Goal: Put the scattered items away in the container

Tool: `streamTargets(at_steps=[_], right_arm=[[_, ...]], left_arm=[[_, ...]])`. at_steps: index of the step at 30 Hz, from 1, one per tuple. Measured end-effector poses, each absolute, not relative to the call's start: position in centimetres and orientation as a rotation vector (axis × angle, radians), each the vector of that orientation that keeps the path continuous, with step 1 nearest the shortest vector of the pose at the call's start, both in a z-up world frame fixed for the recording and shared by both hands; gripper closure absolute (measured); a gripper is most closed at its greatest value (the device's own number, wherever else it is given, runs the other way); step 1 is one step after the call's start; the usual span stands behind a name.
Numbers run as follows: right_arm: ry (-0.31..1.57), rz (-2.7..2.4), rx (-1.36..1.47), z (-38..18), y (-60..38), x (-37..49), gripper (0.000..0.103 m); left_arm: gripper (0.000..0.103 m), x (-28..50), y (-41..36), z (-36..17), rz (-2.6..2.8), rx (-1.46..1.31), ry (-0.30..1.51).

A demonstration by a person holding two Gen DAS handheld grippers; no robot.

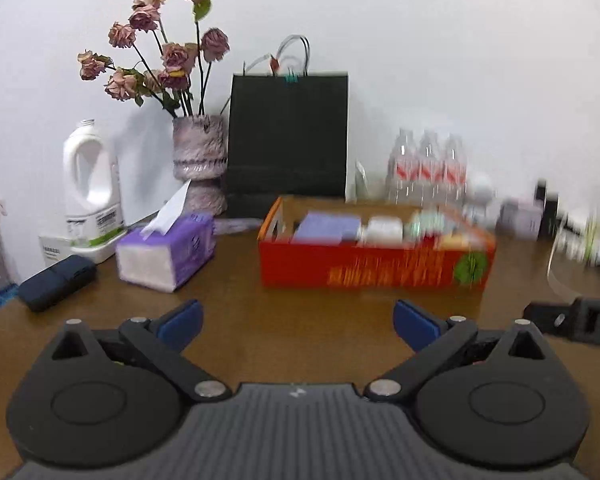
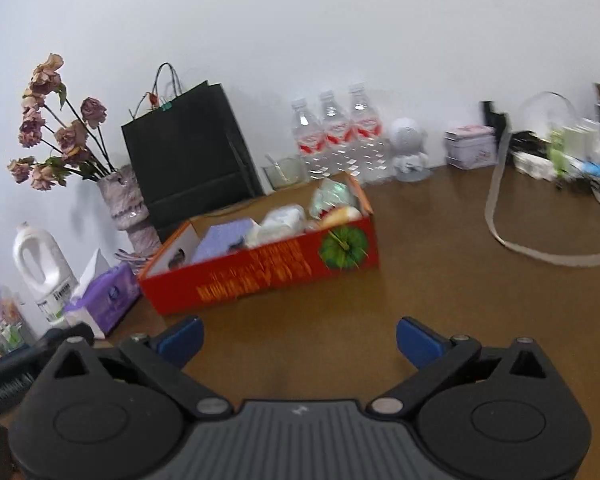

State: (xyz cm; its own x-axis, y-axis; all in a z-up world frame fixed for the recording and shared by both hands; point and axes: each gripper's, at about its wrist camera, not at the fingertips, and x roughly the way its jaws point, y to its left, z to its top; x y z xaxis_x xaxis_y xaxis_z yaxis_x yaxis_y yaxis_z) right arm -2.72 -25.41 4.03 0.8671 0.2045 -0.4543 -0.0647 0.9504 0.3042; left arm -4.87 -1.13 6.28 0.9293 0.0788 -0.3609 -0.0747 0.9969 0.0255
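Observation:
A red cardboard box (image 1: pixel 374 266) with orange print and a green emblem stands on the brown table; it also shows in the right wrist view (image 2: pixel 260 272). Inside lie a purple packet (image 1: pixel 327 227), a white packet (image 1: pixel 385 230) and several other small items (image 2: pixel 332 200). My left gripper (image 1: pixel 298 322) is open and empty, in front of the box, apart from it. My right gripper (image 2: pixel 299 340) is open and empty, in front of the box.
A purple tissue pack (image 1: pixel 166 254), dark case (image 1: pixel 56 282), white jug (image 1: pixel 92 188), vase of dried roses (image 1: pixel 199 160) and black paper bag (image 1: pixel 288 140) stand at the back left. Water bottles (image 2: pixel 334 136), a white figurine (image 2: pixel 409 150), a tin (image 2: pixel 470 146) and a beige strap (image 2: pixel 540 252) lie right.

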Motion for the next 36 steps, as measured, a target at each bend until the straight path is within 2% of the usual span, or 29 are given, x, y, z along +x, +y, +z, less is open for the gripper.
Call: streamTargets(at_steps=[7, 11, 18, 23, 36], right_arm=[[0.498, 0.137, 0.179, 2.1, -24.9, -8.8, 0.0], [0.514, 0.168, 0.119, 1.5, -24.1, -9.9, 0.0], [0.579, 0.131, -0.008, 0.4, -22.3, -4.4, 0.0], [0.659, 0.155, 0.05, -0.5, -22.4, -0.5, 0.0], [0.704, 0.147, -0.036, -1.0, -20.7, 2.5, 0.0]], left_arm=[[0.0, -9.6, -1.2, 3.9, 0.033, 0.012, 0.423], [0.0, -9.2, -0.9, 3.5, 0.015, 0.013, 0.464], [0.0, -2.5, -0.5, 2.1, -0.03, 0.037, 0.591], [0.0, 0.2, -0.4, 1.1, -0.032, 0.032, 0.645], [0.0, 2.1, -0.4, 0.5, 0.008, 0.015, 0.697]])
